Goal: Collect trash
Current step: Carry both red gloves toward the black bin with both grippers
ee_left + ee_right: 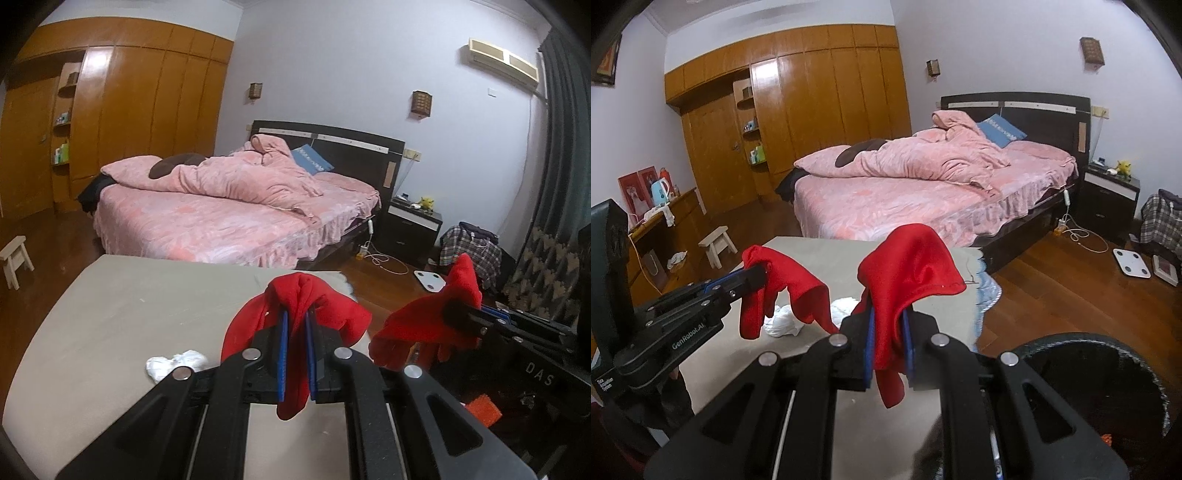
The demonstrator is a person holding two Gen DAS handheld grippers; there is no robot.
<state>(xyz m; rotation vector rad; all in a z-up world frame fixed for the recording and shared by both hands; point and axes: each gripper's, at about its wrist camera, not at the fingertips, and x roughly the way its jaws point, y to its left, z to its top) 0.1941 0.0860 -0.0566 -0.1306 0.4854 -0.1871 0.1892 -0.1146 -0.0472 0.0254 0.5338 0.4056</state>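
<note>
A: Left wrist view: the left gripper [295,321] is seen clamped on a red cloth [295,306], which is bunched over the fingertips and hangs down between the blue pads. Is the other end held too?

B: Yes. The right gripper [888,321] is closed on the same red cloth [912,266], which sags between the two grippers. A crumpled white tissue [783,321] is left on the grey table [820,254] just below and ahead of the left gripper.

A: And the room around?

B: The table's far edge is met ahead, with bare wooden floor [1052,295] before the bed [923,199]. A black bin [1108,387] is seen low to the right of the right gripper.
</note>
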